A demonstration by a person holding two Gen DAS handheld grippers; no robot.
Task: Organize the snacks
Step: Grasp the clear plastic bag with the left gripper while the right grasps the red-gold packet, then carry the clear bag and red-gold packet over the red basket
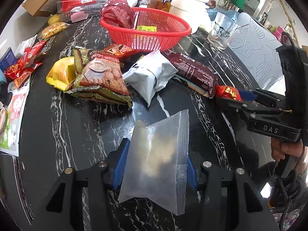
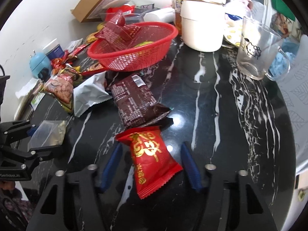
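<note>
My left gripper (image 1: 156, 154) is shut on a clear zip bag (image 1: 157, 154) held just above the black marble table (image 1: 77, 127); the same bag (image 2: 48, 132) shows at the left of the right wrist view. A red packet with gold print (image 2: 152, 157) lies flat between the blue fingers (image 2: 112, 163) of my right gripper (image 2: 152, 146). There is a gap on both sides of it, so the gripper is open. Behind them stands a red mesh basket (image 1: 146, 42) with a dark red packet (image 1: 117, 11) leaning in it. A brown packet (image 2: 134, 100), a silver one (image 1: 150, 77) and a nut packet (image 1: 104, 77) lie in front of the basket.
A glass mug (image 2: 256, 53) and a white lidded pot (image 2: 202, 23) stand at the back right. Small red sachets (image 1: 25, 63) and a yellow packet (image 1: 59, 73) crowd the left side. A cardboard box (image 2: 100, 2) sits behind. The table's round edge runs along the right.
</note>
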